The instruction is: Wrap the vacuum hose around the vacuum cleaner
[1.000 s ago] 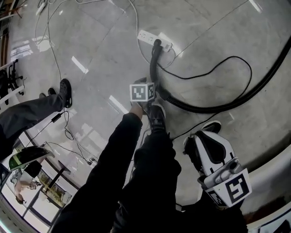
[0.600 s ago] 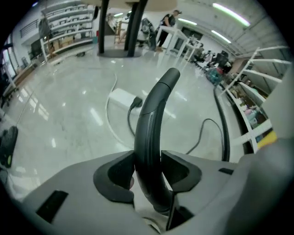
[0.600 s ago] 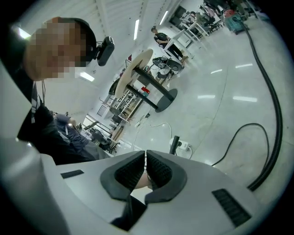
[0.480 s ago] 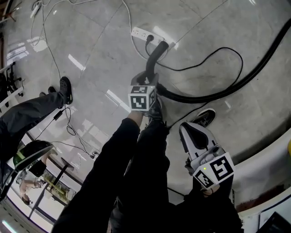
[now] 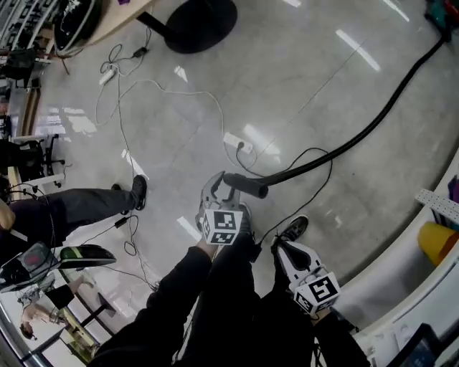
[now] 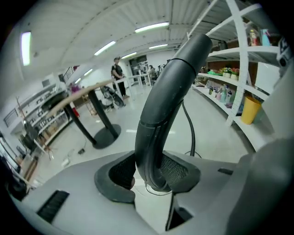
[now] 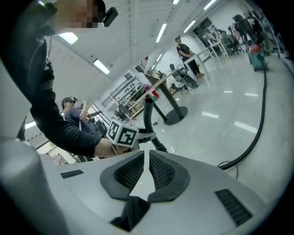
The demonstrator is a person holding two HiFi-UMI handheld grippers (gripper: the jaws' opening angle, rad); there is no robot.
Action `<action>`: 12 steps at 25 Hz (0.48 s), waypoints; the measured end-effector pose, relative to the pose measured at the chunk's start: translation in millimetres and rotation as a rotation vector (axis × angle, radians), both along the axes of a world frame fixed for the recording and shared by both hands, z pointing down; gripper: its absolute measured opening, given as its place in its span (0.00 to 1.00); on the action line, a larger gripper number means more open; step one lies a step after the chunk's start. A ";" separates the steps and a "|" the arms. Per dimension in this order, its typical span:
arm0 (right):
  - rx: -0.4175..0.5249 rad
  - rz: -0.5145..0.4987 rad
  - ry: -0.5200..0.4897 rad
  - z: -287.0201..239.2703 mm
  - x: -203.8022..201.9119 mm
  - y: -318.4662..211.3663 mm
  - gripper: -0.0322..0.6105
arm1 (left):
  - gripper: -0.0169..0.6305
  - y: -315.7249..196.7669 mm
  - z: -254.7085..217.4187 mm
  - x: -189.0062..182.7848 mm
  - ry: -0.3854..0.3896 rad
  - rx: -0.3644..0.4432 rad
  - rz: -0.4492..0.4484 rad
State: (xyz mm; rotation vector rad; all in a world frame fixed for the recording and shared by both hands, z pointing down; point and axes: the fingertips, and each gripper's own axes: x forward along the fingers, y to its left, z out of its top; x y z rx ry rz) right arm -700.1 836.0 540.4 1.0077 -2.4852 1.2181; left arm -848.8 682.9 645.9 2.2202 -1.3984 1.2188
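Glossy grey floor [image 5: 323,93] fills a wide workshop, with a round-footed table [image 5: 193,21] far off, shelving [image 6: 257,59] along one side, a power strip [image 5: 237,142] and thin cables lying loose, and a bystander's shoe [image 5: 140,192] at the edge. The vacuum hose [image 5: 358,136] lies stretched out in one long curve across the floor toward a small teal machine [image 5: 439,13] at the far corner, probably the vacuum cleaner, though it is too small to be sure. The left gripper [image 6: 149,174] has just been closing its jaws, and they are now clamped on the hose's rigid curved end [image 6: 170,92], lifting it clear of the floor. The right gripper [image 7: 146,170] hangs beside it with its jaws pressed together and nothing between them. By my reading the task has barely begun: only the free end is picked up, no loop is around the machine, and the whole length remains to be carried over and wound on.
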 end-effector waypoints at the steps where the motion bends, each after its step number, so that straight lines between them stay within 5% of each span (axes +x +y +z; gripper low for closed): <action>1: 0.052 0.022 0.016 -28.3 18.0 -18.2 0.09 | 0.30 -13.9 -38.3 15.9 -0.014 0.050 0.037; 6: 0.285 0.051 0.038 -223.8 80.3 -82.9 0.41 | 0.30 -29.1 -220.6 86.2 -0.079 0.228 0.193; 9: 0.483 0.042 0.065 -345.9 114.7 -116.1 0.45 | 0.30 -33.1 -287.6 125.1 -0.154 0.344 0.308; 12: 0.533 -0.028 0.092 -418.9 130.0 -139.2 0.45 | 0.31 -37.0 -333.3 162.4 -0.251 0.459 0.448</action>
